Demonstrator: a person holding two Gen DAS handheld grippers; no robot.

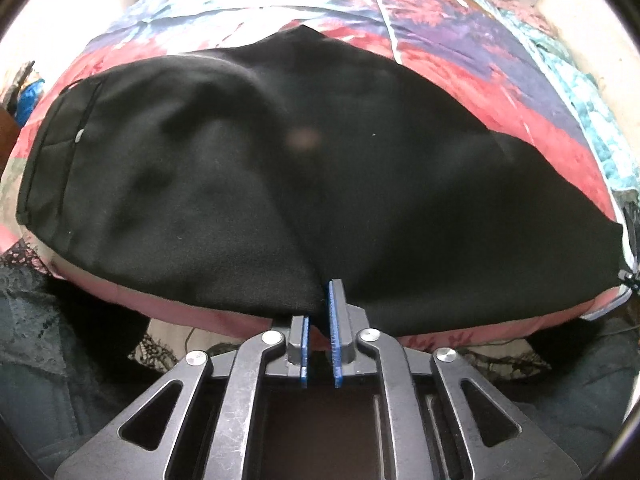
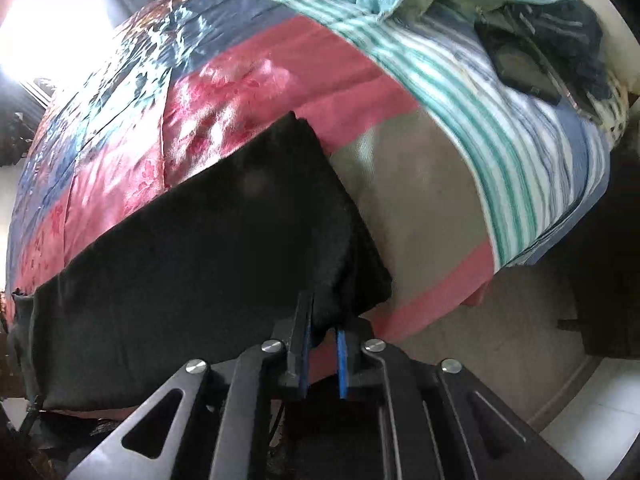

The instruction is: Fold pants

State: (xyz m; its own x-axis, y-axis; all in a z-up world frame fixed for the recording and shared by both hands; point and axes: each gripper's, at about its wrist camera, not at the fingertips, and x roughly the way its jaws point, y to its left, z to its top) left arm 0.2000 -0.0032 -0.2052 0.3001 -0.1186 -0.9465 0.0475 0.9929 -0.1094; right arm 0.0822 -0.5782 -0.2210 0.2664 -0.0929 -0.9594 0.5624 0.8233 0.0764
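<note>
Bedroom: quilt-covered bed (image 1: pixel 460 80)

We cannot see the bed surface under the black pants (image 1: pixel 280 168), which cover the middle of the patchwork quilt (image 1: pixel 460 28). In the left wrist view the pants' right end runs off at the picture's rim, and a soft pale smudge on the lens blurs a spot of the cloth. In the right wrist view the striped blanket (image 2: pixel 500 120) is smeared by motion, and the dark heap (image 2: pixel 532 60) at its far end is too blurred to name. The pants' hem hides the tips of the right gripper (image 2: pixel 322 332), so whether its pads press the cloth we cannot tell.
</note>
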